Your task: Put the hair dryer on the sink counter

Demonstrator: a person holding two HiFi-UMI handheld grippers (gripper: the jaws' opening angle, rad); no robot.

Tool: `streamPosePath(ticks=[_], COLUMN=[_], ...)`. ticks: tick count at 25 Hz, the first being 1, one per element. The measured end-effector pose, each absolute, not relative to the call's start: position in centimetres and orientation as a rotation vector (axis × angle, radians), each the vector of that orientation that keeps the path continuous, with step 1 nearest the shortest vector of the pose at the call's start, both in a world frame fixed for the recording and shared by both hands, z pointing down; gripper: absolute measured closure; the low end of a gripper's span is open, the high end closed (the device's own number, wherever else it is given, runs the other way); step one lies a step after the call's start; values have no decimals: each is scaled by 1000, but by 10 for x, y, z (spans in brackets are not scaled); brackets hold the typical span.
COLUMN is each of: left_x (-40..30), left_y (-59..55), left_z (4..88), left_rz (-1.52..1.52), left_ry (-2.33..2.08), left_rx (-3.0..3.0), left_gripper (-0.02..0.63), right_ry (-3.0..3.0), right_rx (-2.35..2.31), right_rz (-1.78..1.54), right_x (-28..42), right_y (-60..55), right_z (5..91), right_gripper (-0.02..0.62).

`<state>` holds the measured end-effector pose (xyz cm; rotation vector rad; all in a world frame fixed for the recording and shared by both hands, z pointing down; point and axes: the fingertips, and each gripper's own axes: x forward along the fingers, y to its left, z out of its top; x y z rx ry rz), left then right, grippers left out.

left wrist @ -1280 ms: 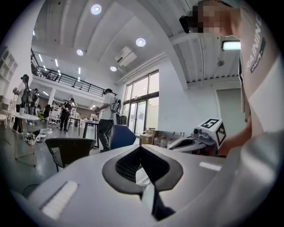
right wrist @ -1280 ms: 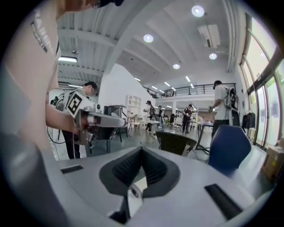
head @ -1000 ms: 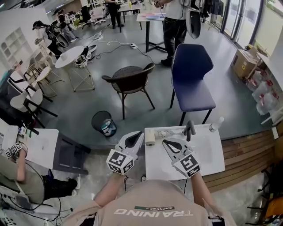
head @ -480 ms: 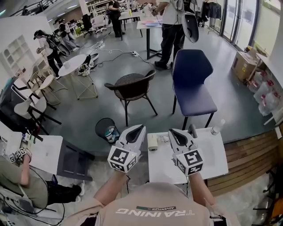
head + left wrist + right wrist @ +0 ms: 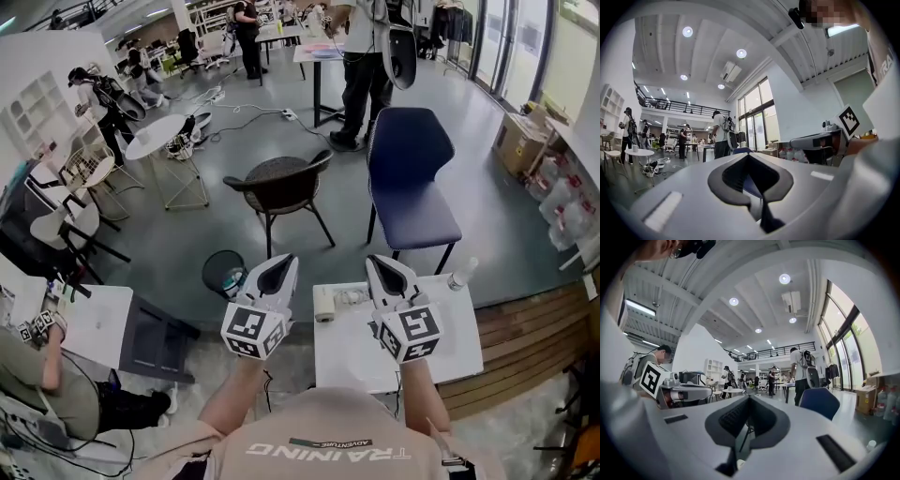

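Observation:
In the head view both grippers are held up side by side over the near edge of a white counter (image 5: 450,352), pointing away from me. My left gripper (image 5: 282,270) is shut with nothing in it and hangs left of the counter, over the floor. My right gripper (image 5: 382,271) is also shut and empty, above the counter's back edge. In the left gripper view my left gripper (image 5: 749,157) aims level into the room, as does my right gripper (image 5: 749,399) in its own view. No hair dryer shows in any view.
A white roll (image 5: 323,302) and a clear bottle (image 5: 458,272) stand on the counter. Beyond it are a blue chair (image 5: 411,169), a dark chair (image 5: 281,183) and a waste bin (image 5: 223,273). A seated person (image 5: 37,370) is at my left and wooden boards (image 5: 530,328) at my right.
Both grippers have risen and tilted up, away from the counter. A dark upright fitting at the counter's back edge is now hidden behind the right gripper.

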<state>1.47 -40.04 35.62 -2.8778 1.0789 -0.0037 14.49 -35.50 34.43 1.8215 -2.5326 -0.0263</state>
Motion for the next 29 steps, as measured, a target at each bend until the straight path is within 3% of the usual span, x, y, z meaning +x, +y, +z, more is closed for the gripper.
streamPosePath(ticks=[29], left_x=[18], left_y=[-404], left_z=[377], left_rz=[4], left_ry=[1083], left_rx=[-2971], left_gripper=[598], right_ry=[-2473], right_rx=[1695], right_rz=[-52], right_x=[136], right_y=[-367], right_z=[358], right_gripper=[589])
